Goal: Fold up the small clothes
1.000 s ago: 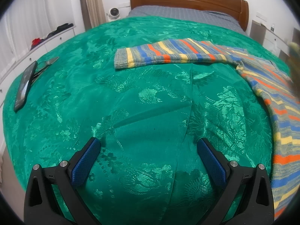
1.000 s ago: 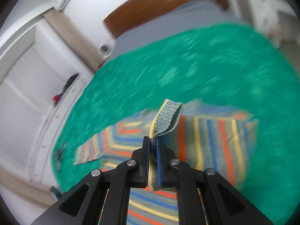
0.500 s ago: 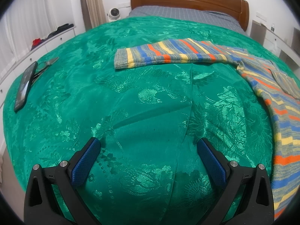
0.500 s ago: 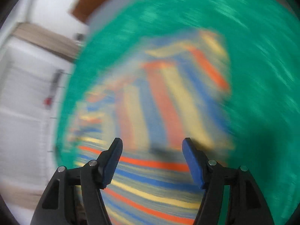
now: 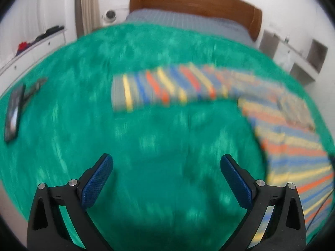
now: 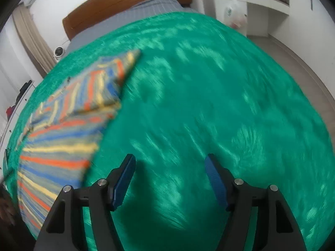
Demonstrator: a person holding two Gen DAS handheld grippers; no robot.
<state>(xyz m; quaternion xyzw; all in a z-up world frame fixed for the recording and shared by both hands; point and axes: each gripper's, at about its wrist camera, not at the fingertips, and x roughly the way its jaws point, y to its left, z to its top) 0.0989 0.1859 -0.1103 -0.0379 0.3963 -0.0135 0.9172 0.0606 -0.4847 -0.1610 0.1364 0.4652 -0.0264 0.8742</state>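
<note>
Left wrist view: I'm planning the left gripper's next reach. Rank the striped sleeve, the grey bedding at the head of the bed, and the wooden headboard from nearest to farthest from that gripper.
From the left gripper:
1. Striped sleeve, stretched across the green cover, mid-bed.
2. Grey bedding, beyond the cover's far edge.
3. Wooden headboard, at the wall.

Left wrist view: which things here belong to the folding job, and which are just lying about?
Part of the job:
- striped garment, one sleeve laid out flat
- green bedspread it lies on
- left gripper and right gripper, both open and empty

Lying about:
- phone near the bedspread's edge
- small white camera beside the headboard
</note>
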